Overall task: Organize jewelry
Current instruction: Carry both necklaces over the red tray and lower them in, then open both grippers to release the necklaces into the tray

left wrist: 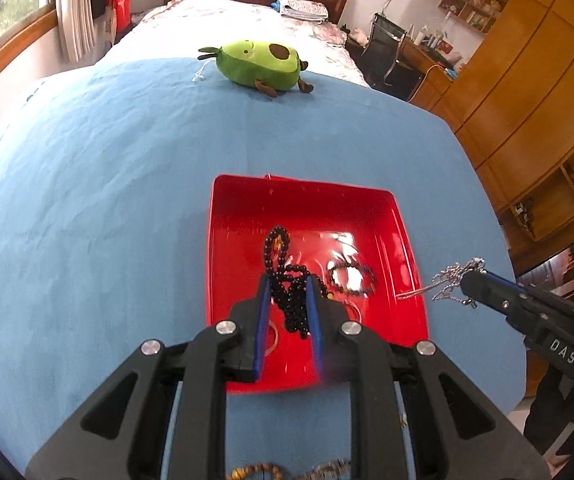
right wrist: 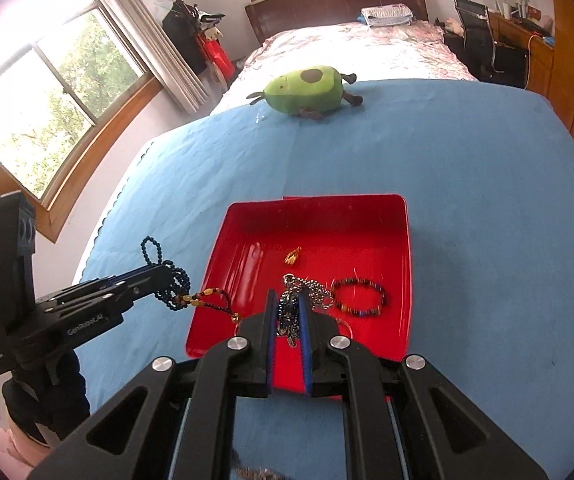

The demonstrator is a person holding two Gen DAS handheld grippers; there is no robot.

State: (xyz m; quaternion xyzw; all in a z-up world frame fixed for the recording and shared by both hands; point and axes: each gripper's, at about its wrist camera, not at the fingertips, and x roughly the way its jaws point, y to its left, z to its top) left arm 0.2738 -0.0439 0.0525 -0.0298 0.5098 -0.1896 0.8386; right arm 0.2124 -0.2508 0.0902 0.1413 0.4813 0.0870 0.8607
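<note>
Left wrist view: the left gripper point(left wrist: 289, 292) points down at the red tray point(left wrist: 243, 216), which sits on the blue cloth point(left wrist: 107, 200).
Left gripper: its two blue pads are squeezed on a string of black beads point(left wrist: 287, 280). The beads hang in a bunch between the pads, and one loop sticks out past the tips, over the tray.
Right gripper from here: the right gripper point(left wrist: 465, 282) is off to the right, just past the tray's right edge. A silver chain point(left wrist: 453, 278) dangles from its tip.
Right wrist view: the right gripper point(right wrist: 287, 300) is pinched tight on the silver chain point(right wrist: 301, 286). The chain bunches up between the pads, over the near part of the tray.
Left gripper from here: the left gripper point(right wrist: 169, 274) is to the left, beside the tray's left edge. The black beads droop from its tip, and the end with yellow beads point(right wrist: 197, 298) reaches the tray's rim.
In the tray: a bead bracelet point(right wrist: 361, 298) lies flat, just right of the right gripper's tips. A small gold piece point(right wrist: 293, 257) lies farther ahead.
Far ahead: a green avocado toy point(left wrist: 261, 65) lies on the far edge of the blue cloth, well away from both grippers.
</note>
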